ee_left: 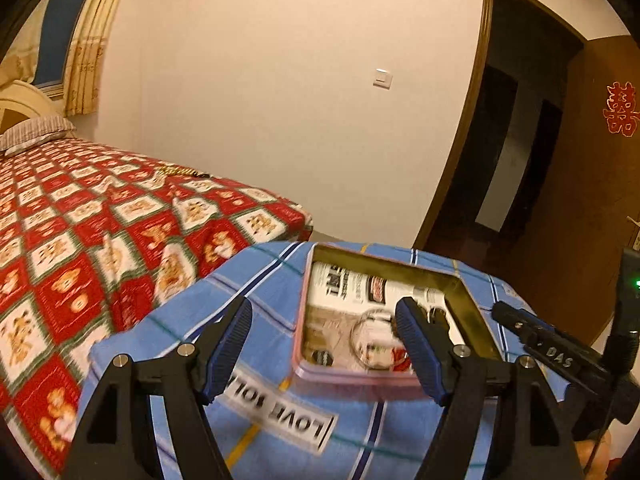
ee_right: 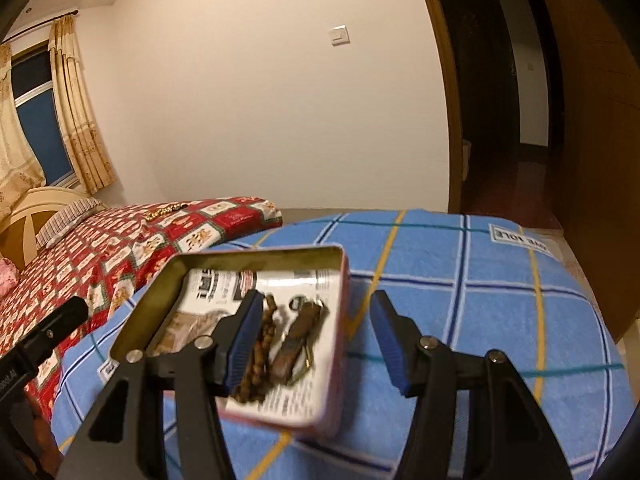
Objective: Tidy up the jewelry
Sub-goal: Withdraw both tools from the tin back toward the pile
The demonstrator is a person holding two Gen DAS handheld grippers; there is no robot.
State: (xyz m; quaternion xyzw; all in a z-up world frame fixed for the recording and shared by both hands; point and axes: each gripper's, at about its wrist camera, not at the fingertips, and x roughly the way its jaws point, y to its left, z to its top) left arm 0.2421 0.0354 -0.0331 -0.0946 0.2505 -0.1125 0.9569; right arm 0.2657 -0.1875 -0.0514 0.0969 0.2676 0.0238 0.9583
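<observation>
On the blue checked cloth (ee_right: pixel 480 320), my left tool (ee_left: pixel 324 344) and right tool (ee_right: pixel 316 340) hang spread and empty over the tin (ee_right: pixel 336 320); drifting could nudge it, spilling the beads (ee_right: pixel 260 348).

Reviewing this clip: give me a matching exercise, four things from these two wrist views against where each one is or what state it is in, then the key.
Things:
1. bead string
2. gold chain
3. tin box
4. left tongs

Places or states:
A. on the red patterned bedspread
B. open, nothing between the pads
C. inside the tin
D. lidless, on the blue checked cloth

Pairs: 1-C, 2-A, 3-D, 4-B
</observation>
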